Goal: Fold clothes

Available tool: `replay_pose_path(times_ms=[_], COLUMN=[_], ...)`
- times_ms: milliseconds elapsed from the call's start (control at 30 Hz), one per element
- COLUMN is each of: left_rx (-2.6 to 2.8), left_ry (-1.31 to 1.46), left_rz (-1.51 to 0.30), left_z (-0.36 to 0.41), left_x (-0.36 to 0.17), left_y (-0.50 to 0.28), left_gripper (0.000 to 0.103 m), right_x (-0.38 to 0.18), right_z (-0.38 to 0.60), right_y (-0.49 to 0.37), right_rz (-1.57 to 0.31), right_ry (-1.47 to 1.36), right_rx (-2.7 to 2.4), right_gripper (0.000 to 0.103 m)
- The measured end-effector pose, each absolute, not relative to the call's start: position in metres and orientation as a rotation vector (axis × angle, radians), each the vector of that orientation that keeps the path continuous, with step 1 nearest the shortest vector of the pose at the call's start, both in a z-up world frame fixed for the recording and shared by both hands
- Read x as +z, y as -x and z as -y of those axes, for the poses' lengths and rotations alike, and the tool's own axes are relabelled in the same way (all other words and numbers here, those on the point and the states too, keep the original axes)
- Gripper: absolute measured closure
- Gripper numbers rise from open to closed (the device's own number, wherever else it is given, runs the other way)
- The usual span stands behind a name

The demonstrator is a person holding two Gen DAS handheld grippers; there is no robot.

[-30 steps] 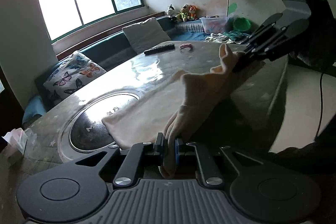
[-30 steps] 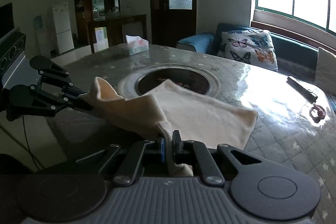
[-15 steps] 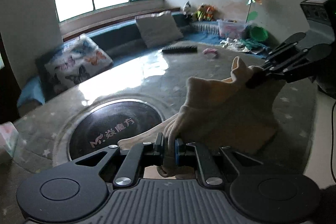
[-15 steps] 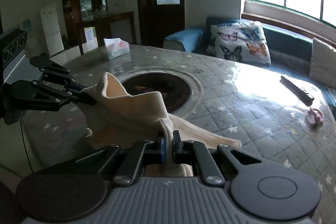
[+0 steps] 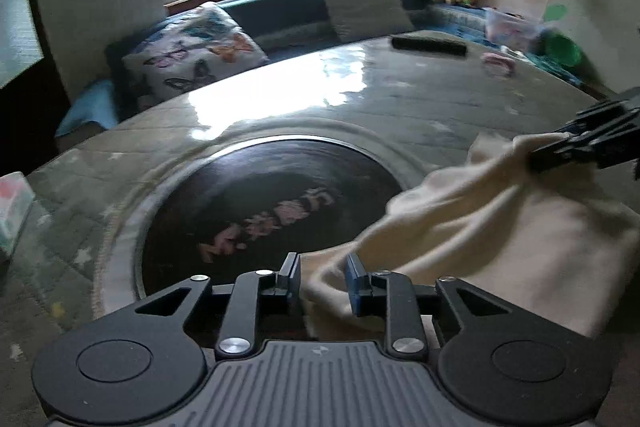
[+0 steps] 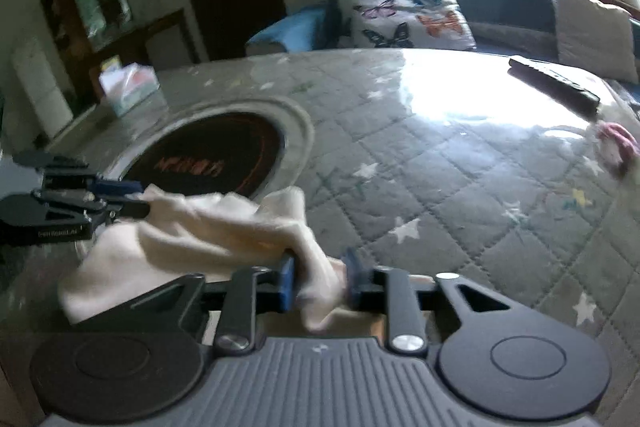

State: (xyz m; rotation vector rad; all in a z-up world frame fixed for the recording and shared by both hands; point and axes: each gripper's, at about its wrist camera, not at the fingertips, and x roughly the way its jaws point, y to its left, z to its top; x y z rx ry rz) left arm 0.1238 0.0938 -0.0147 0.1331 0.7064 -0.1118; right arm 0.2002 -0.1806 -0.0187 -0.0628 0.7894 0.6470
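Soft, light cream-coloured knitted cloth garment (image 5: 492, 223), limp and sagging between the two grippers near the edge of the grey quilted star-pattern table (image 6: 460, 187), beside the dark round inset plate (image 5: 264, 199). Left gripper (image 5: 323, 277) open, blue pads apart, cloth loose between. Right gripper (image 6: 320, 281) also parted around a cloth bunch. Best held at corners or hem. Long axis across, from gripper to gripper; which end points where, cannot tell.

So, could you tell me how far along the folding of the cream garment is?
Done: the cream garment looks doubled over beside the table's dark round inset. In hand: left gripper and right gripper stand open around its near edge. Left: flattening the bunched fabric and any further folds.
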Motion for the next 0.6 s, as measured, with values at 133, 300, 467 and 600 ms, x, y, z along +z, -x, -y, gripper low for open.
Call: replay_pose_path(times_ms=[133,300,467,600], left_rx=[-0.057,-0.152,-0.249,-0.259], left_ry=[-0.115,-0.087,-0.062,-0.027], left_rz=[-0.674,-0.660,-0.713,-0.762], left_z=[-0.102,-0.084,-0.057,-0.046], left_x=[-0.006,0.004,-0.003,-0.016], left_y=[-0.121,-0.120,-0.143,-0.167], left_gripper=[0.073,0.074,0.075,0.075], right_x=[-0.005,0.006,-0.010,-0.024], right_z=[0.191,0.177,0.146,0.128], right_y=[-0.192,-0.189,-0.198,-0.210], right_rz=[-0.716,-0.686,-0.740,-0.766], right_ry=[0.091,0.067,0.087,0.103], right_rx=[0.558,0.644,0.702,0.684], right_gripper=[0.070,0.075,0.079,0.079])
